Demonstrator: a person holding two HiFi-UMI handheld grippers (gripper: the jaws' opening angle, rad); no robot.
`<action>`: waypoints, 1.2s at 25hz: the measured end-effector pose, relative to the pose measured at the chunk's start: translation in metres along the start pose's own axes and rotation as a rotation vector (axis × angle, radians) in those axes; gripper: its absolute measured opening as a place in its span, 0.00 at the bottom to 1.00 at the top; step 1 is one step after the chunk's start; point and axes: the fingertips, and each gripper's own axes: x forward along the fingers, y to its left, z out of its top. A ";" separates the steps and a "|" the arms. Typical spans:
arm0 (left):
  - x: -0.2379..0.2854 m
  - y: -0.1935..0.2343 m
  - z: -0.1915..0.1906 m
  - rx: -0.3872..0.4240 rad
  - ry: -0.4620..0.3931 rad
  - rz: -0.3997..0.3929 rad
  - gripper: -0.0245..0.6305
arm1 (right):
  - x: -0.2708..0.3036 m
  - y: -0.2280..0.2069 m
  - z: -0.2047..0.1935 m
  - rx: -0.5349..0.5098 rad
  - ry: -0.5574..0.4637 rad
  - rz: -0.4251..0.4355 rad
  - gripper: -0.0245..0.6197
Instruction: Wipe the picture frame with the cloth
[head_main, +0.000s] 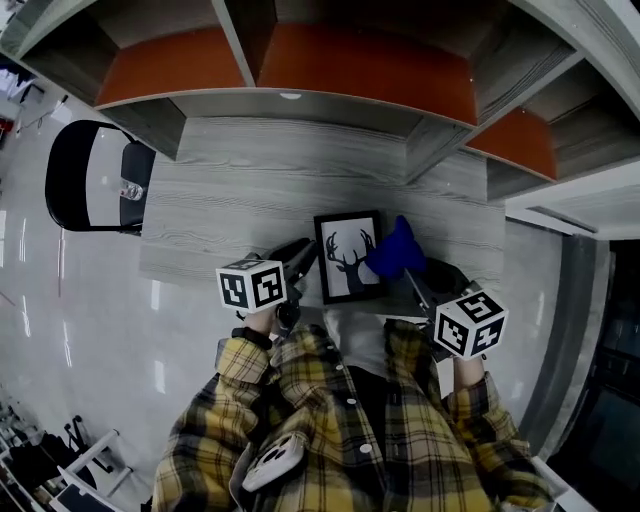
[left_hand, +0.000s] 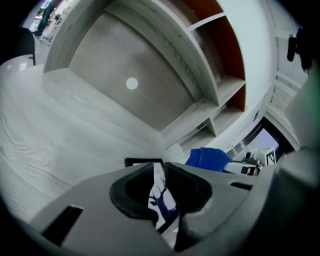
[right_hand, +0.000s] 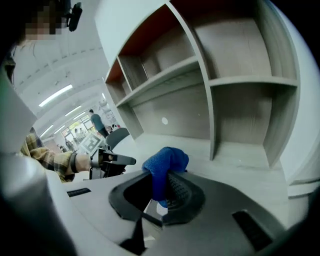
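Grey wood-grain worktop (head_main: 230, 200), under open shelving with orange-red back panels (head_main: 370, 60). We take every position from the frame.

- Black rectangular picture frame with a deer-silhouette print (head_main: 349, 255): on the worktop at the person's edge. Its long axis runs away from the person.
- Left tool (head_main: 305, 258): at the frame's left edge. In the left gripper view its jaws (left_hand: 162, 185) stand nearly together, with the print (left_hand: 159, 197) in the narrow slot between them. We judge them clamped on that edge, steadying the frame.
- Right tool (head_main: 413, 272): just beside the frame's right edge. Its jaws (right_hand: 161, 192) are pinched on a bunched blue terry cloth (right_hand: 162, 167).
- Cloth (head_main: 397, 250): overlaps the frame's far right corner in the head view. We cannot tell whether it touches the glass.

Relation for the coming move: the frame lies to the cloth's left, so the wipe would travel leftward across the short axis, and the right tool is the nearer one.

Views: only the head view shows the whole frame with both tools flanking it. The left gripper view shows the cloth (left_hand: 207, 157) beyond the frame. The right gripper view shows the grip on the cloth and the left tool (right_hand: 117, 160) opposite, but hardly any of the frame.
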 end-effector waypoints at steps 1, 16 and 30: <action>-0.005 -0.010 0.012 0.023 -0.029 -0.016 0.15 | -0.004 0.006 0.015 -0.014 -0.038 0.012 0.10; -0.082 -0.185 0.132 0.493 -0.327 -0.139 0.04 | -0.081 0.072 0.178 -0.178 -0.512 0.083 0.10; -0.081 -0.214 0.140 0.567 -0.345 -0.177 0.04 | -0.086 0.074 0.185 -0.213 -0.524 0.143 0.10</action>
